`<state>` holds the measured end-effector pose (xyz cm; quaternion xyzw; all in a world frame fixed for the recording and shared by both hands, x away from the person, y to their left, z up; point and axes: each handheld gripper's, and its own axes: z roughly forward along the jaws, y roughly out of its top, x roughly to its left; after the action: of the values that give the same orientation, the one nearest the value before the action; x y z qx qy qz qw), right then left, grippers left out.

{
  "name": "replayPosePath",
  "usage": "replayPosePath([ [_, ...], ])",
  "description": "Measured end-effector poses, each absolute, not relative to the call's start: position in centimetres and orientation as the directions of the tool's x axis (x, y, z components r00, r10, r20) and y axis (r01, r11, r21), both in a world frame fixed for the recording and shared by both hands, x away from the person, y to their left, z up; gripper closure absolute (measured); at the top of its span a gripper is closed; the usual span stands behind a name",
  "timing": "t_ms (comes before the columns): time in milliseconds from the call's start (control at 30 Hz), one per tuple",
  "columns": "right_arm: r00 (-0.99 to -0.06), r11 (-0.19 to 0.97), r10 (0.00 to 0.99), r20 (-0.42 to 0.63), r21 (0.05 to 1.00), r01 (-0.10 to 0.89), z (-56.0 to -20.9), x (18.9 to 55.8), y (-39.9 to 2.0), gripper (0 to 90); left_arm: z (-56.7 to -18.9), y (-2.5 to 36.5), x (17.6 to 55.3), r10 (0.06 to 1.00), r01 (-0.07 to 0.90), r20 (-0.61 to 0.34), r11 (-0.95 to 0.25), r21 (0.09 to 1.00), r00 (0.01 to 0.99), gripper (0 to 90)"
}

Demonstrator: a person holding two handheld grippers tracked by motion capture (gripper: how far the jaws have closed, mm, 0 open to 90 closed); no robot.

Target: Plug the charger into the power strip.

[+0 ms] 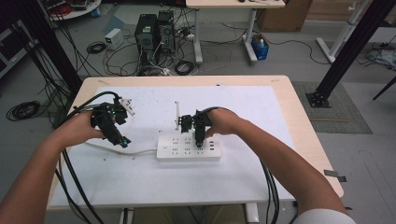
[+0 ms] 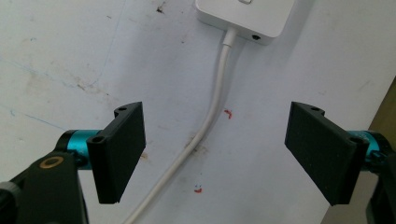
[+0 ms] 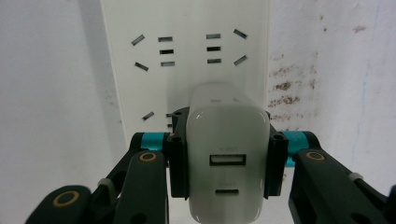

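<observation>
While the right gripper (image 3: 226, 156) clamps the white charger (image 3: 227, 163) over the power strip (image 1: 188, 147), line its prongs squarely with 1 socket, then press straight down. The left gripper (image 2: 217, 151) hangs open above the strip's cord (image 2: 210, 116).

The left gripper (image 1: 122, 140) is held low at the left of the scene, angled down and rightward, jaws standing apart with nothing between them. The right gripper (image 1: 200, 142) points straight down at centre, its jaws clamped tight, the forearm stretching in from the near right.
</observation>
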<state>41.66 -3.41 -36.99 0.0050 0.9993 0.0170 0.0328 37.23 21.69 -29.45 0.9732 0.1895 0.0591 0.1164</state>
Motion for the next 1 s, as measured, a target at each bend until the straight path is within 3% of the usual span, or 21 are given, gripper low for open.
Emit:
replayPosePath([
  [100,-0.993,1.0,0.005,-0.116,0.029,0.002,-37.2,40.8,-3.4,62.7,-29.6,21.5,37.4,0.388,0.361,0.073,-0.9,0.244,0.919,20.5],
  [267,-0.997,0.993,0.065,0.041,0.095,0.068,-37.8,43.3,-3.9,62.0,-29.3,21.4,37.2,0.389,0.357,0.078,-0.895,0.267,0.918,20.5],
  [367,-0.998,0.995,0.054,-0.025,0.087,0.051,-38.1,42.3,-3.7,62.3,-29.5,21.5,37.1,0.388,0.358,0.076,-0.897,0.26,0.919,20.5],
  [667,-0.999,0.995,0.045,-0.028,0.095,0.043,-38.0,42.3,-3.9,60.6,-29.1,21.9,37.1,0.391,0.359,0.08,-0.896,0.262,0.917,20.5],
  [733,-0.999,0.997,0.028,-0.03,0.073,0.026,-38.2,42.2,-3.9,29.9,-29.2,21.9,37.1,0.395,0.362,0.081,-0.893,0.268,0.915,20.5],
  [767,-0.998,0.996,0.057,-0.024,0.065,0.056,-38.2,42.4,-4.1,24.1,-29.1,21.9,37.1,0.397,0.363,0.082,-0.892,0.268,0.914,20.5],
  [900,-0.985,0.972,0.171,-0.019,0.168,0.166,-36.1,43.0,-5.6,21.0,-29.1,21.9,37.0,0.39,0.353,0.096,-0.895,0.273,0.916,20.5],
  [967,-0.973,0.956,0.229,-0.036,0.197,0.217,-34.9,43.3,-6.9,11.3,-29.1,21.9,36.9,0.4,0.361,0.099,-0.891,0.275,0.911,20.5],
  [1000,-0.966,0.95,0.254,-0.056,0.201,0.238,-34.5,43.3,-7.6,11.3,-29.1,21.9,36.9,0.397,0.358,0.103,-0.893,0.271,0.912,20.5],
])
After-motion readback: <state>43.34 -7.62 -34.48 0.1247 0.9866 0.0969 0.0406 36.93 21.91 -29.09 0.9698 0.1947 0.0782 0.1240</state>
